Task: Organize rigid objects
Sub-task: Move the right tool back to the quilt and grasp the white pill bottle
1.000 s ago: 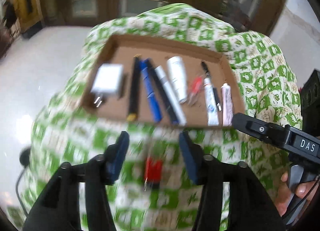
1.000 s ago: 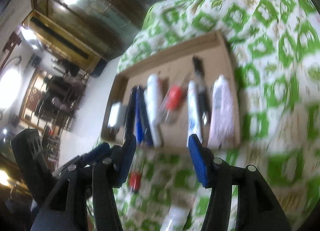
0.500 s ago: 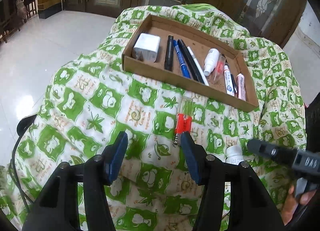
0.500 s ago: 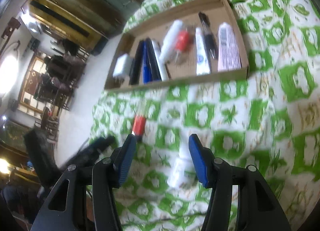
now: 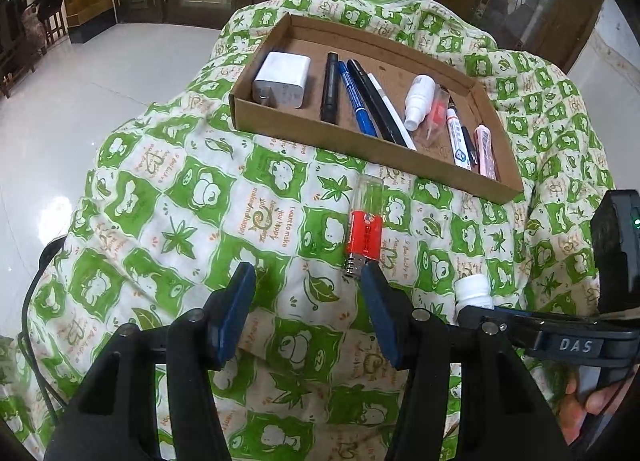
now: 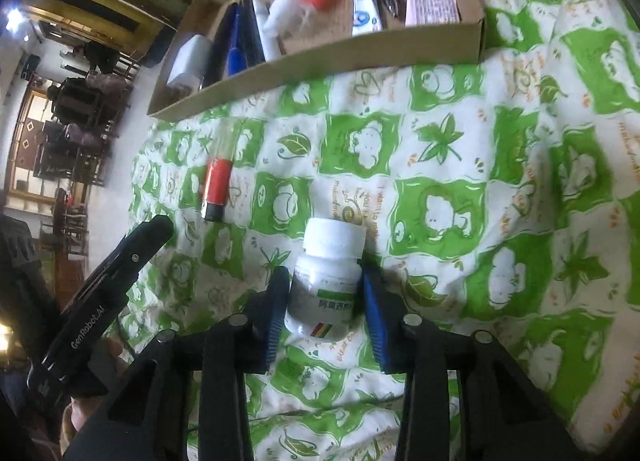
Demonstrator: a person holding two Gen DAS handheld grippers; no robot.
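A white pill bottle (image 6: 326,281) lies on the green patterned cloth, between the blue pads of my right gripper (image 6: 326,301), which is closed around its body. It also shows in the left wrist view (image 5: 474,293), partly behind the right gripper. A red and clear lighter-like object (image 5: 364,233) lies on the cloth just ahead of my left gripper (image 5: 308,313), which is open and empty. The same object shows in the right wrist view (image 6: 217,185). A cardboard tray (image 5: 372,149) beyond holds a white charger (image 5: 282,79), several pens, a small white bottle and tubes.
The cloth covers a rounded mound that drops off at the left to a white tiled floor (image 5: 60,109). A black cable (image 5: 30,301) runs along the left edge. Dark wooden doors stand behind the tray.
Both grippers have pulled back from the tray towards the near side of the cloth. The right gripper has come down around the white pill bottle and its jaws have narrowed onto it.
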